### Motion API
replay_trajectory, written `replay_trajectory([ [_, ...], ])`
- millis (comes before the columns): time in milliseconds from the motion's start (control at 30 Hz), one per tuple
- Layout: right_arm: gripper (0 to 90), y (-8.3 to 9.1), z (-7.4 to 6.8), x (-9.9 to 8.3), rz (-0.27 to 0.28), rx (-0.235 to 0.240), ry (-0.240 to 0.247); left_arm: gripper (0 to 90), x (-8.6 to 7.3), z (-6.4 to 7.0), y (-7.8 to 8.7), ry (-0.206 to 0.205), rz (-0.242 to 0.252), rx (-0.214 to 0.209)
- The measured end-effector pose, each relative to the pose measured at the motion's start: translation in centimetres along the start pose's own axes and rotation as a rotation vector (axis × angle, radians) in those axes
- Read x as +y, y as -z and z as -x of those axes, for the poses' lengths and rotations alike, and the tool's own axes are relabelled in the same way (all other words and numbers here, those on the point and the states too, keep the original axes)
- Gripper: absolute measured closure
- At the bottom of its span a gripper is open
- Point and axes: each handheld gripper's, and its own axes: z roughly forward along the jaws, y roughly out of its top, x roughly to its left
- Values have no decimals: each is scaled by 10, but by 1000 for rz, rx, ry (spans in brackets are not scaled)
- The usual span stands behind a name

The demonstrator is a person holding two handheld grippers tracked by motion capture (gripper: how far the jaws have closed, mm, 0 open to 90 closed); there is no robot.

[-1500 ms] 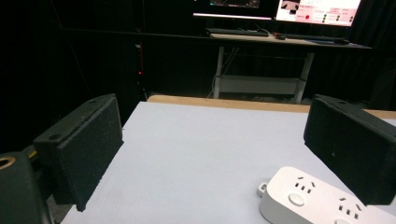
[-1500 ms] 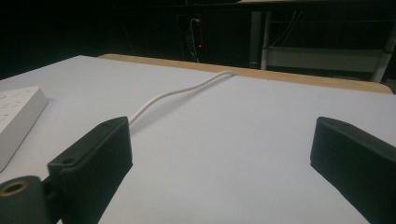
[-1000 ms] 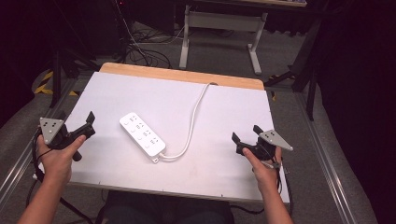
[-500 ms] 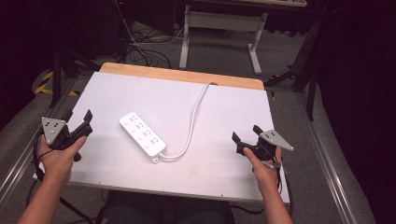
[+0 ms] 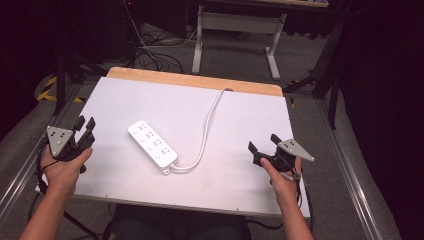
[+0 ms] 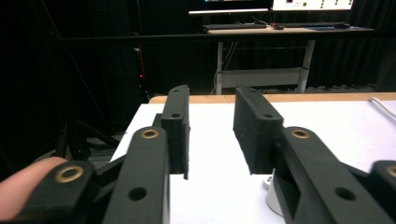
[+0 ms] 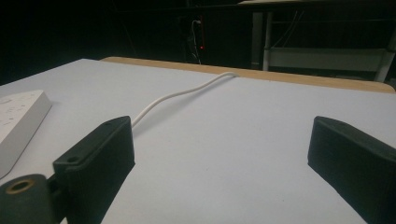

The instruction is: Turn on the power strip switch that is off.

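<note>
While both tools sit open and empty, the power strip (image 5: pixel 152 146) lies flat on the table (image 5: pixel 240 125). Its long axis runs far-left to near-right, its cord (image 5: pixel 205 135) leaving the near-right end. The left tool (image 5: pixel 84 131) and right tool (image 5: pixel 264 145) flank it, well apart.

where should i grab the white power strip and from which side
Grip the power strip across its narrow width, near mid-body, jaws on the two long edges. It lies flat and diagonal on the table, cord leaving its near end. The left gripper, open, looks nearer; probably come from above.

Dim room, grey floor (image 5: pixel 240 55), perhaps carpet.
</note>
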Motion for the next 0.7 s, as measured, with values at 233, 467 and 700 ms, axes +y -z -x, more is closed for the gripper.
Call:
replay_trajectory([
  [233,79,0,0,0,-4,2,-1,755,0,-1,0,-8,2,1],
  [467,80,-1,0,0,-8,3,7,886,0,-2,1,-5,-8,-9],
  [700,81,-1,0,-1,-10,6,6,900,1,-5,1,8,-13,-25],
])
